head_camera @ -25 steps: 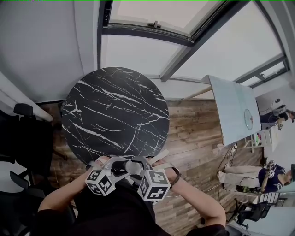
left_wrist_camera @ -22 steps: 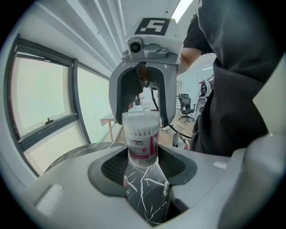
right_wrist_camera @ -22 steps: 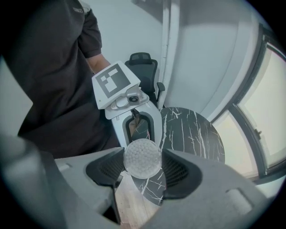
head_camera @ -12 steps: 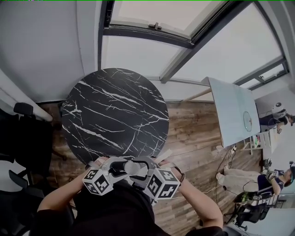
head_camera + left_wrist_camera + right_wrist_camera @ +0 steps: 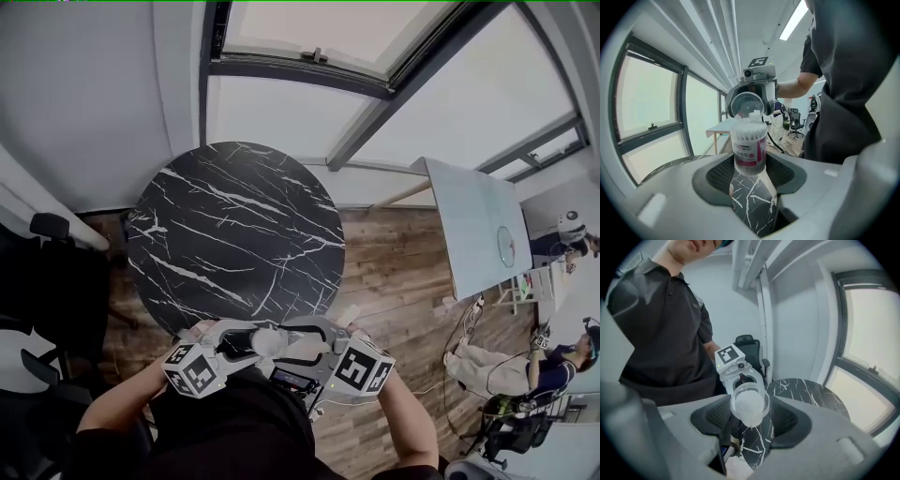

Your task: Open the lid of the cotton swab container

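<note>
At the near edge of the round black marble table point(image 5: 234, 225), my left gripper point(image 5: 246, 343) is shut on the cotton swab container point(image 5: 750, 147). The container is a clear cylinder with a pink label, packed with white swabs. It sits between the dark pads point(image 5: 719, 171) in the left gripper view. Facing it from slightly above, my right gripper point(image 5: 298, 349) is shut on the clear round lid point(image 5: 747, 104), gripping it by the rim. In the right gripper view the lid point(image 5: 749, 401) spans the gap between the pads, and the white swab tips show through it. Whether the lid still touches the container's mouth I cannot tell.
The person's dark shirt point(image 5: 848, 84) is close behind both grippers. Black office chairs point(image 5: 47, 230) stand left of the table and a pale desk point(image 5: 478, 225) to its right on the wooden floor. Large windows point(image 5: 300, 28) run along the far wall. People sit far off at the right edge.
My right gripper has swung to the right and risen, tilting as it went, so the gap to the left gripper has widened. The left gripper and the container have barely moved.
</note>
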Demonstrator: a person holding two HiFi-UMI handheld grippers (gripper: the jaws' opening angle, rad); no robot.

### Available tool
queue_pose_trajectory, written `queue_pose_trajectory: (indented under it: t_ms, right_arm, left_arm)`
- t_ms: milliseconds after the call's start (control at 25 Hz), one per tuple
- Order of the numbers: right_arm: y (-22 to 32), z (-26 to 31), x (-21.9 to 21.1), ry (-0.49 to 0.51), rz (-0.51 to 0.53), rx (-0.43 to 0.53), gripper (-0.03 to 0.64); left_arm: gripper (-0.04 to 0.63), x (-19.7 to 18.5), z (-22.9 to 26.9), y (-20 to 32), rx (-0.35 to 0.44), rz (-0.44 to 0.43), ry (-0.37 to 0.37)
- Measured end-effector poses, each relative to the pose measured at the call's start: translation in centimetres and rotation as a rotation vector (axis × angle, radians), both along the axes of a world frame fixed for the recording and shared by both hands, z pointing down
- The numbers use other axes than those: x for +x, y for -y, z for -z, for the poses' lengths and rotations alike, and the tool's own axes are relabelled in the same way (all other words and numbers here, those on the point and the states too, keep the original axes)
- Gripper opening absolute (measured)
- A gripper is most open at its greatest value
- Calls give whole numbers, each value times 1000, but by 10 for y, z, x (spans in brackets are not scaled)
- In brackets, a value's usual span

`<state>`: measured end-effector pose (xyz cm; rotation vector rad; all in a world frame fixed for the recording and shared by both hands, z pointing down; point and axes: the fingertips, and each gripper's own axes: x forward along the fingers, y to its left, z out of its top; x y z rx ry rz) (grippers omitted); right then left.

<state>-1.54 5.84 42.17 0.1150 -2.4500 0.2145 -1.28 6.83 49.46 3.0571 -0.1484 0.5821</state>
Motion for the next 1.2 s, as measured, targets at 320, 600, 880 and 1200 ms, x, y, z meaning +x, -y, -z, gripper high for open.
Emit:
queue_pose_trajectory:
  t_ms: [320,600,880,1200]
  right_arm:
    - [3,22,3,112,-20,2,255]
    - [6,39,6,248,-67,-15,253]
    - [5,39,5,269,-76,-24,252]
    - [7,50,8,359,-115,-50,252]
  left_arm:
    - [219,2,11,1,-14,-9,-42]
    - [220,3,21,0,-32,-7,-91]
    - [227,6,20,-2,-47,-3,-98]
    - [223,8,26,-2,-57,-11,-127]
